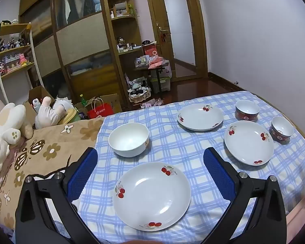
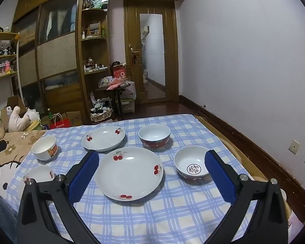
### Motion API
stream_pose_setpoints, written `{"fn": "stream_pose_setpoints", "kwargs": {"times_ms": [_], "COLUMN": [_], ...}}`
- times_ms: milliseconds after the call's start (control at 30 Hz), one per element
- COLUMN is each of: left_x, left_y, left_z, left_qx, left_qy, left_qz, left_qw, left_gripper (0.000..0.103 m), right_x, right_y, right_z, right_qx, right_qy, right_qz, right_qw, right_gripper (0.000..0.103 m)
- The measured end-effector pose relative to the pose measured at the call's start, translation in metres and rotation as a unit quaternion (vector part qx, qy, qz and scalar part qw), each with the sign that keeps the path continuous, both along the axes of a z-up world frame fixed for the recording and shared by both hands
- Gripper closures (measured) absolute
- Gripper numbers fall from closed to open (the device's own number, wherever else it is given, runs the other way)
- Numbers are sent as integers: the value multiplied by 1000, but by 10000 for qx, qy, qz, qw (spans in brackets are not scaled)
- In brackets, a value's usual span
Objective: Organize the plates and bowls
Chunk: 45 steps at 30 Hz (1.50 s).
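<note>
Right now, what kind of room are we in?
Probably a bedroom at home. A big wooden wardrobe fills one wall, stuffed toys lie on a flowered blanket, and shelves of little figures stand nearby. The plates sit on a blue checked cloth.

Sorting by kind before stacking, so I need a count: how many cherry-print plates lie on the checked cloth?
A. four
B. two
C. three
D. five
C: the left wrist view shows a near plate, a far plate and a right-hand plate, and no others.
</note>
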<state>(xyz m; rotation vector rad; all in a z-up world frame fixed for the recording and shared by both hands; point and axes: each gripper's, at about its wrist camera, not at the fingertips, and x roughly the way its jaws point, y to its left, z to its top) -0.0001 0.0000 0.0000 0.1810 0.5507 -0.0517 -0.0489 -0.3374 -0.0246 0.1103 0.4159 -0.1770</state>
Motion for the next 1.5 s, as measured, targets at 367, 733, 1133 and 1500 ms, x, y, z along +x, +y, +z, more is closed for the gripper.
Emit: {"fn": "stream_pose_setpoints", "kwargs": {"times_ms": [367, 733, 1133, 1500], "left_x": [-1, 1, 0, -1], "left_y": [0, 0, -1, 3], "left_z": [0, -1, 0, 3], "left_qx": [12, 29, 30, 34], "left_qy": [-40, -47, -47, -53], "left_qz": [-5, 24, 21, 18], "left_qw": [10000, 10000, 10000, 10000], "left_gripper": [1, 1, 1, 1], "right_x": [0, 2, 4, 3], "right_y": [0, 5, 3, 4], "right_z": [0, -3, -5, -5], "right_qx": [-51, -79, -45, -27], "right_qy": [71, 76, 97, 86], "right_qz": [-19, 11, 31, 41], "right_qw": [10000, 9999, 9999, 10000], "right_gripper": [0, 0, 0, 0]}}
